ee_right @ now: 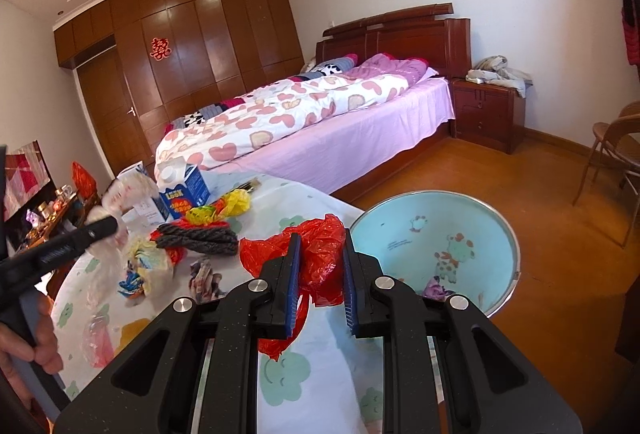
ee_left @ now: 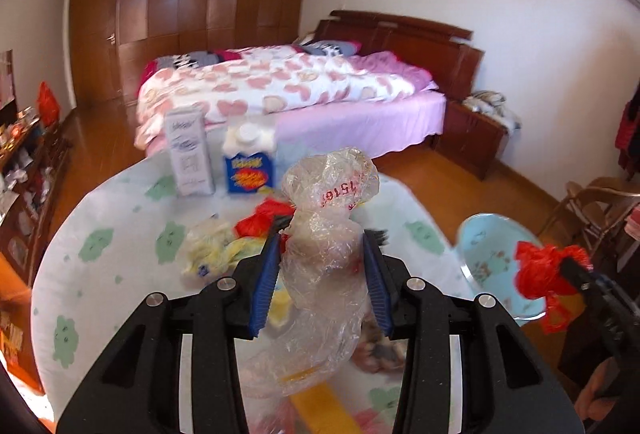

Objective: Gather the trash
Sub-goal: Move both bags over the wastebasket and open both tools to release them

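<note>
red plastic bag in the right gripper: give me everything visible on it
The red plastic bag is thin, glossy, crumpled film, bunched into a wad. The right gripper is shut on it, blue pads pressing both sides; a loose tail hangs below the fingers. It is held off the table, at the table edge beside the light-blue basin.

A home bedroom: made bed (ee_right: 304,114), wooden wardrobe wall (ee_right: 192,46), nightstand (ee_right: 486,110), parquet floor (ee_right: 460,170).

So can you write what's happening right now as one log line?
left gripper: shut on clear plastic bag | right gripper: shut on red plastic bag | basin: beside table
</note>
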Tool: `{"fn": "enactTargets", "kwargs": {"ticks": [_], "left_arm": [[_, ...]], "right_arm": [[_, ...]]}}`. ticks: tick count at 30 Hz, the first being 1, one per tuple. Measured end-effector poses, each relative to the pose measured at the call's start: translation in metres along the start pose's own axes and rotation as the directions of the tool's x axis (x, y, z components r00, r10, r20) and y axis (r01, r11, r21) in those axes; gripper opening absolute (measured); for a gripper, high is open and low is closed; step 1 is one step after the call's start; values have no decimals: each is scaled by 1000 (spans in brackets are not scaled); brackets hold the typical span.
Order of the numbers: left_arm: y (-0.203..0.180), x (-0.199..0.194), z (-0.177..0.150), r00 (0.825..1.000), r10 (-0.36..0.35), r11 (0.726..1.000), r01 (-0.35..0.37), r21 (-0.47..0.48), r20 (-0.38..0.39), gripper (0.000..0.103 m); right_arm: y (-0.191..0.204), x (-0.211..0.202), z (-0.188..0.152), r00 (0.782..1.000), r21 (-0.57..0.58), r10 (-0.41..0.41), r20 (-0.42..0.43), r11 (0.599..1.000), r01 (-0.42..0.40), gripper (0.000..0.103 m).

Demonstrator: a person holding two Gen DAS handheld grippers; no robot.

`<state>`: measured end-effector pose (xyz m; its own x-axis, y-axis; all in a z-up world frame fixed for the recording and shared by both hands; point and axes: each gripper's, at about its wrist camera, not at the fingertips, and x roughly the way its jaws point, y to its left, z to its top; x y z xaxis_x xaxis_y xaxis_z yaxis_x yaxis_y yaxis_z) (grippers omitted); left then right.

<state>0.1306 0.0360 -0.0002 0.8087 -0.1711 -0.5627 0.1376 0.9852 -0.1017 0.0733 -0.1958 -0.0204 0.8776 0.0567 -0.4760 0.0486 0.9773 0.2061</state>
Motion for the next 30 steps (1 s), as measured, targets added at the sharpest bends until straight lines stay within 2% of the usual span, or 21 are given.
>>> {"fn": "enactTargets", "kwargs": {"ticks": [7, 22, 30], "left_arm": [[-40, 9, 1, 994, -105, 994, 106, 35, -30, 41], [-122, 34, -12, 975, -204, 969, 213, 125, -85, 41], [-171, 59, -22, 960, -241, 951, 263, 164, -142, 41]], "right_arm": [[-20, -4, 6, 999, 16, -38, 22, 999, 38, 19], [-88, -6, 12, 988, 86, -152, 43, 985, 148, 19], [-121, 4, 7, 977, 118, -215, 13, 970, 212, 19]]}}
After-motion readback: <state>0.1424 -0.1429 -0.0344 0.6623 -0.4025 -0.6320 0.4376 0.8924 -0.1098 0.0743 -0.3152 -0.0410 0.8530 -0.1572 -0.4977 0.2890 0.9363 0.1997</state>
